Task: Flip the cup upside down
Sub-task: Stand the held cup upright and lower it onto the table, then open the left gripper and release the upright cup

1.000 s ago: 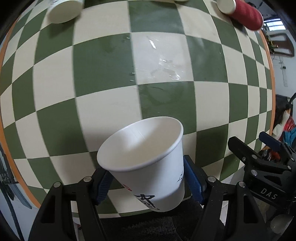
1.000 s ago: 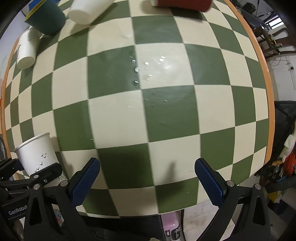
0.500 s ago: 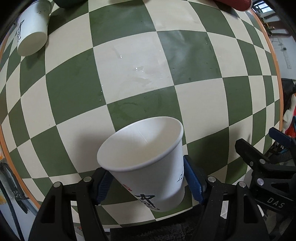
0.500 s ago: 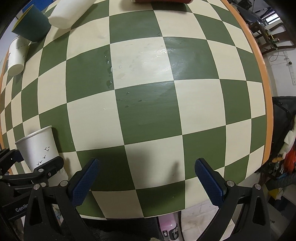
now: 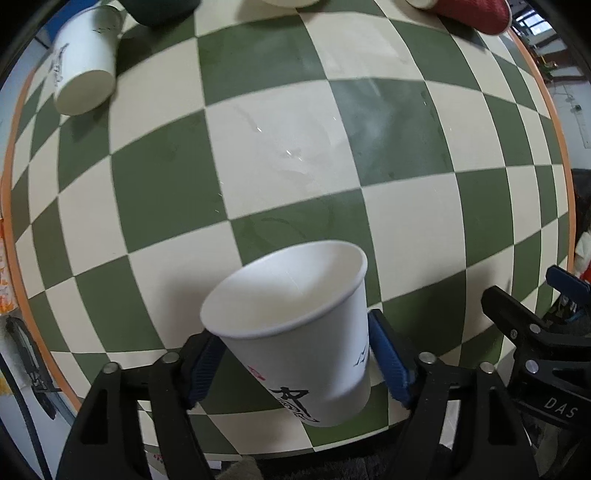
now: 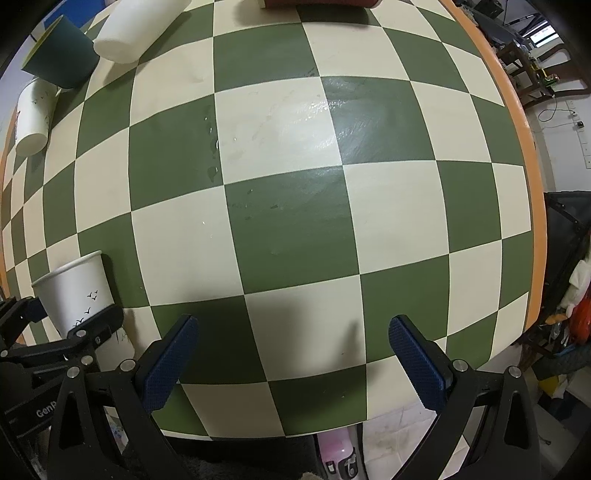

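In the left wrist view, a white paper cup (image 5: 295,332), mouth up and tilted, is clamped between the jaws of the left gripper (image 5: 295,360) above the near edge of the checkered worktop (image 5: 280,155).

In the right wrist view, the right gripper (image 6: 293,358) is seen with jaws spread wide and nothing between them; the cup is seen at the lower left.

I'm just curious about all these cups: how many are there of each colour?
White: 3, the held cup, the far-left cup and the plain cup
Green: 1, the green cup
Red: 1, the red cup
Total: 5
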Demonstrator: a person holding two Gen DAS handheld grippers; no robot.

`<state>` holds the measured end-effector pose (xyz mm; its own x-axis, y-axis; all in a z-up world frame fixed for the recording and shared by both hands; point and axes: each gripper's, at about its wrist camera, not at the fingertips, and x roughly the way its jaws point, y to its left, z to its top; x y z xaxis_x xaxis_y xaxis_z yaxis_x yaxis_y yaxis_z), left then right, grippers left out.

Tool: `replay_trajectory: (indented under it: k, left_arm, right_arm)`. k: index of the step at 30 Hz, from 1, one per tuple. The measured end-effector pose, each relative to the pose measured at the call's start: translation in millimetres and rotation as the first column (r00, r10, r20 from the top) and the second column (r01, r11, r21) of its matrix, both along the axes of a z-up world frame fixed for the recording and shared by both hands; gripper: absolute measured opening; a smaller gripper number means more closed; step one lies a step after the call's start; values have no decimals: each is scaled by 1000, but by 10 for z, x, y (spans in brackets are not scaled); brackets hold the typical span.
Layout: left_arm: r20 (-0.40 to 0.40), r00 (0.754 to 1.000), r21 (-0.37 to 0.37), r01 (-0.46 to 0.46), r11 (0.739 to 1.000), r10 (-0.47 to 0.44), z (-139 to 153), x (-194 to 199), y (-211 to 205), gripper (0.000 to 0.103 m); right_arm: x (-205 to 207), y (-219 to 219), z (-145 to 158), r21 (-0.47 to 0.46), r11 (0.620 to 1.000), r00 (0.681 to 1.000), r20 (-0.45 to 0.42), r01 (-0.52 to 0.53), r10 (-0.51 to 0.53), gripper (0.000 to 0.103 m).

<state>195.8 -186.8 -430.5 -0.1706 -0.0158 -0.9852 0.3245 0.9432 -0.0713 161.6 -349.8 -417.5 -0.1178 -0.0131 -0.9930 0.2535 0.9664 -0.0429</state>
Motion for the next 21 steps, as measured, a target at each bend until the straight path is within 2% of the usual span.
replay_trajectory:
  k: [1, 9, 15, 19, 21]
  left_arm:
    - [5, 1000, -2, -5, 1000, 5, 39, -37, 38, 87]
    - [57, 997, -22, -58, 998, 59, 272, -31, 235, 91]
    - [152, 980, -38, -121, 992, 125, 775, -90, 647, 91]
    - [220, 959, -32, -174, 984, 177, 1224, -4, 871, 91]
    - [242, 949, -26, -202, 979, 202, 1341, -80, 946, 91]
  right_arm:
    - [-16, -7, -1, 1, 1000, 1000, 2, 1, -1, 103]
    - [-42, -62, 136, 17, 1000, 1000, 26, 7, -8, 103]
    - [-46, 73, 454, 38, 999, 997, 81, -20, 17, 103]
    - [-76, 195, 708, 64, 997, 991, 130, -47, 38, 103]
    - [-90, 306, 842, 81, 995, 987, 154, -62, 49, 103]
